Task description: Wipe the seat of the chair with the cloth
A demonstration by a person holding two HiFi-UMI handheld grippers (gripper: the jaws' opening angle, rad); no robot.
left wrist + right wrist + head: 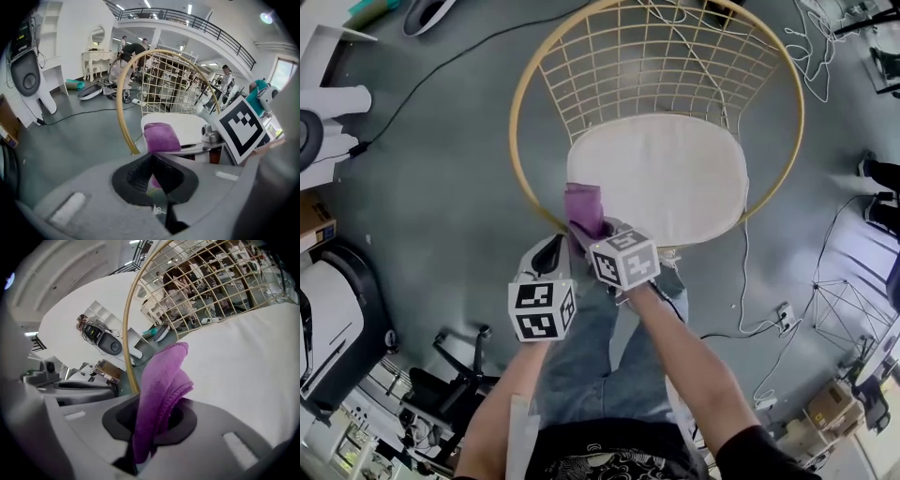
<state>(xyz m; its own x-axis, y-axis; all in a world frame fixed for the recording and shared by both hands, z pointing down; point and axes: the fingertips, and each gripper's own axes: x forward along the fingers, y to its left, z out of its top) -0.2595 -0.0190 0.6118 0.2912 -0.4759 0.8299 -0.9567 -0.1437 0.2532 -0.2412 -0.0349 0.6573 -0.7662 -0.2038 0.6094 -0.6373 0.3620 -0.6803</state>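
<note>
Your right gripper [589,234] is clamped tight on the fuzzy purple cloth [583,210]. The cloth sits right at the near-left edge of the white oval seat cushion [666,178] in that round gold wire chair [521,86]. Your left gripper [547,255] has its jaws closed with nothing between them. It's just off that same near-left edge of the cushion, over the grey floor [441,187].
</note>
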